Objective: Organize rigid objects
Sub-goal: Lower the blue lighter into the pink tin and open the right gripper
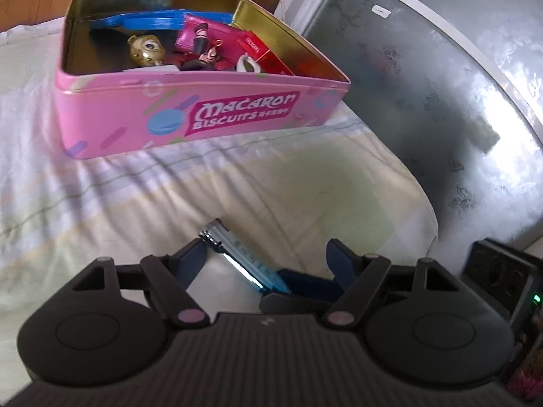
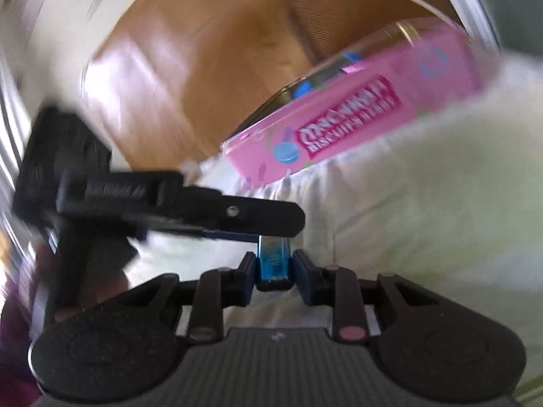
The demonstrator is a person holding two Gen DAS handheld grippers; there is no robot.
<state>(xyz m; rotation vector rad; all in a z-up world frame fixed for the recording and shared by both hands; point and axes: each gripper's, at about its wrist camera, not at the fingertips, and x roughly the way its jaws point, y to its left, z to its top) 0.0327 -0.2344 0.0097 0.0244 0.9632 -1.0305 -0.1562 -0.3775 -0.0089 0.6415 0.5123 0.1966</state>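
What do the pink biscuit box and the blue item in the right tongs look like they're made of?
Pink biscuit box: likely tin; printed glossy outside, mirror-like gold inside walls, rolled rim.
Blue item: translucent blue plastic body by its see-through glow, with a shiny metal-looking end; possibly a lighter. The right tongs grip it.

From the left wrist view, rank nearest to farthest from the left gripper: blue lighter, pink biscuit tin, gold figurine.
From the left gripper:
1. Blue lighter, between its open fingers, held by the right gripper.
2. Pink biscuit tin, ahead on the sheet.
3. Gold figurine, inside the tin.
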